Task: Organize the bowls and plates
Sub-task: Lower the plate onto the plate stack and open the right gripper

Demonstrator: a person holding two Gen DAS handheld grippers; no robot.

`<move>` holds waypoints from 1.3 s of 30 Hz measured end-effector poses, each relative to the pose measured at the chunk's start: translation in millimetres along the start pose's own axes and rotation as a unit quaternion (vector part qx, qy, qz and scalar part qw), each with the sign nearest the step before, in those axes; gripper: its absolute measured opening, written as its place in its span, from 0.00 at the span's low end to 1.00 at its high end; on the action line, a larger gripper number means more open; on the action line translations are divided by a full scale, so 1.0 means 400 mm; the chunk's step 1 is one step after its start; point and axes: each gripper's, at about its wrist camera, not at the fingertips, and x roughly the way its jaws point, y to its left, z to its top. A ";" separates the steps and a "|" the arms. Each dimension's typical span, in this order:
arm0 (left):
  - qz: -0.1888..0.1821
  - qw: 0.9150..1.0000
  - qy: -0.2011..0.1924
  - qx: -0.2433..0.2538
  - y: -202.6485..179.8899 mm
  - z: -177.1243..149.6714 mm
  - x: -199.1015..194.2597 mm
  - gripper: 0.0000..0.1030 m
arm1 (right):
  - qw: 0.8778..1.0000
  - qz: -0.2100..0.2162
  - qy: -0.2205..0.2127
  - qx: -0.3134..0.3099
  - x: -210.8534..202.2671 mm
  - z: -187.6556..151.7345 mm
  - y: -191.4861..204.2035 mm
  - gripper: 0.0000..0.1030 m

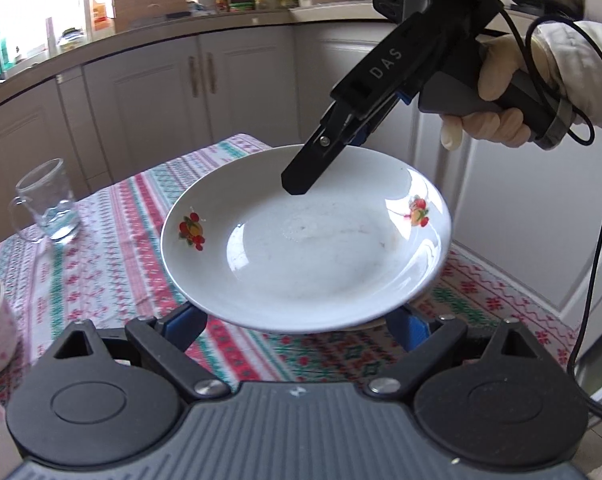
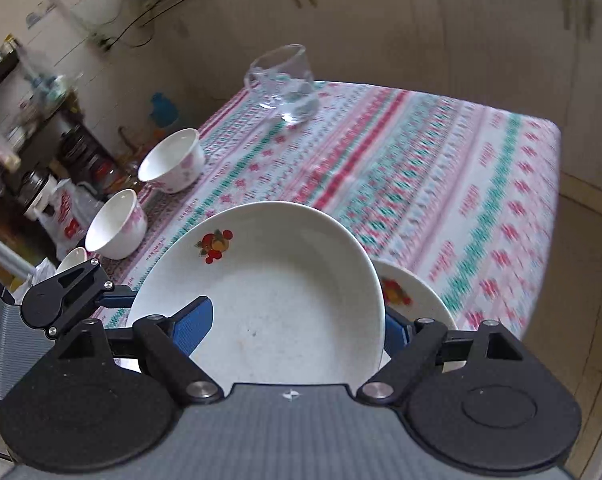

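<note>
A white plate [image 1: 305,248] with fruit decals hangs tilted above the patterned tablecloth [image 1: 101,264]. My right gripper [image 1: 301,188] comes down from the upper right and is shut on its far rim. In the right wrist view one blue pad [image 2: 195,326] lies on top of the plate [image 2: 269,280] and the other finger sits behind its rim. My left gripper [image 1: 297,326] stands wide open with both fingers under the plate's near edge, gripping nothing. A second decorated plate [image 2: 413,300] lies on the table below.
Two white floral bowls [image 2: 173,160] [image 2: 117,224] stand near the table's left edge. A glass mug [image 2: 285,84] stands at the far corner, and also shows in the left wrist view [image 1: 49,204]. Kitchen cabinets [image 1: 221,92] are behind the table. A gloved hand [image 1: 497,92] holds the right gripper.
</note>
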 end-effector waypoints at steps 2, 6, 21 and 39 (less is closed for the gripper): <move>-0.005 1.000 0.003 0.004 -0.010 0.001 0.007 0.93 | 1.000 -0.004 -0.001 0.007 -0.003 -0.019 -0.011 0.87; -0.011 1.000 0.008 0.011 -0.021 0.001 0.020 0.93 | 1.000 -0.007 -0.004 0.020 -0.007 -0.044 -0.032 0.87; -0.012 1.000 0.018 0.022 -0.030 0.003 0.045 0.93 | 0.998 -0.027 0.002 0.048 0.006 -0.082 -0.066 0.88; -0.016 0.999 0.016 0.027 -0.014 -0.003 0.066 0.94 | 0.996 -0.026 0.002 0.080 -0.008 -0.105 -0.075 0.92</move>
